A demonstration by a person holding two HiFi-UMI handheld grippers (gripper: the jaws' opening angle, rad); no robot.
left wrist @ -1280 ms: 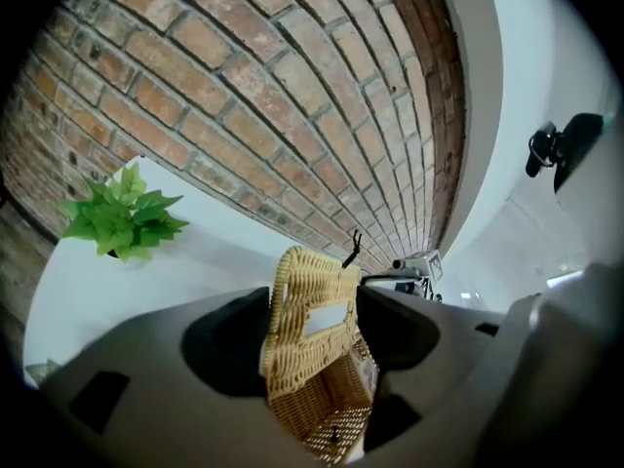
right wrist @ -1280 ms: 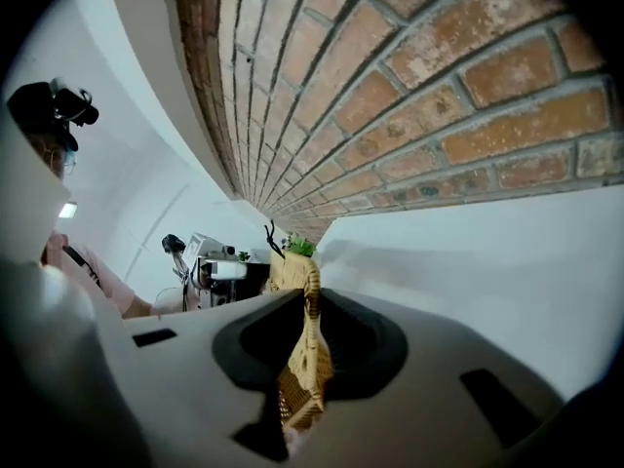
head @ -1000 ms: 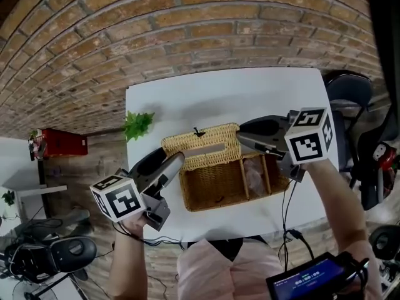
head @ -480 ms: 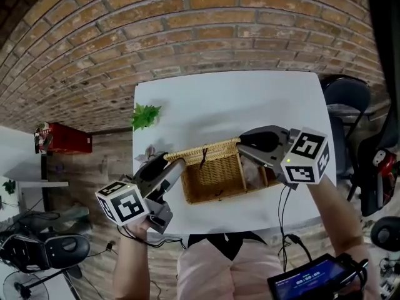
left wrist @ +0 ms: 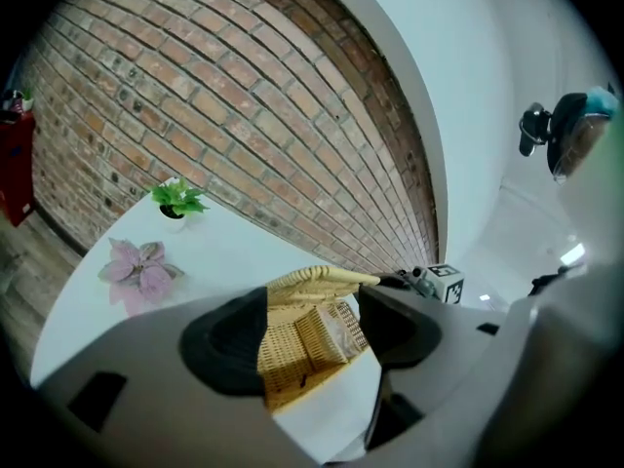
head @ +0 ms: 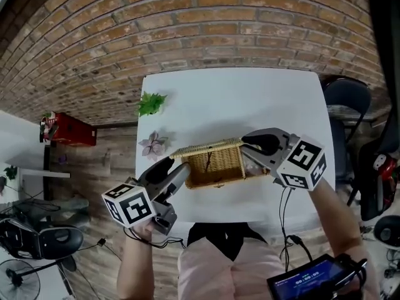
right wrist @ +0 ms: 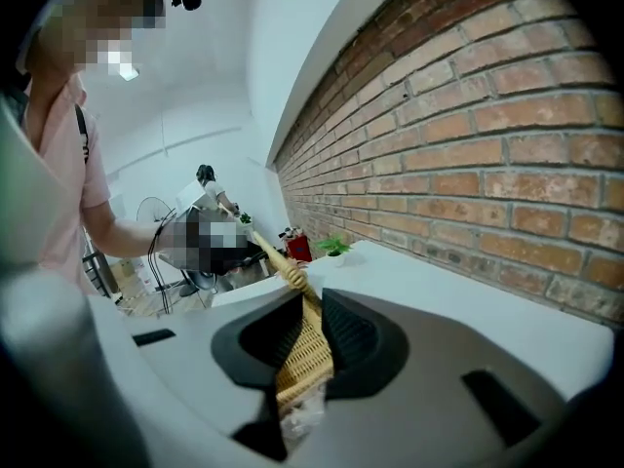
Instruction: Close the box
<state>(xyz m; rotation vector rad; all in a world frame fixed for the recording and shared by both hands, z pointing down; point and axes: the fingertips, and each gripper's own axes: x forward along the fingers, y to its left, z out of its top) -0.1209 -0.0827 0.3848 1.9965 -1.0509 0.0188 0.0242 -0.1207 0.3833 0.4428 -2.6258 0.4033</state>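
Wicker box [left wrist: 292, 359] on the white bench [head: 250, 99], with its lid [head: 215, 155] held at both ends.

**Hidden:** in the head view the lid covers the interior, and the right gripper [head: 249, 150] masks the box's right end. The black item at mid-lid is too small to identify.

**Between views:** only the left gripper view looks under the lid. It shows a gap above the box and a crinkled clear wrapper [left wrist: 343, 331] inside. In that view the left gripper [head: 177, 170] has its fingers moderately apart, and the lid's end fills the space against both pads. The right gripper view shows its fingers nearly together, pinching the lid edge-on. Only the head view shows the potted plant [head: 152, 103] and the pink flower [head: 153, 145] together at the bench's left end.

**Change:** a second ago the lid leaned back, exposing the compartments. It now lies almost flat over them.
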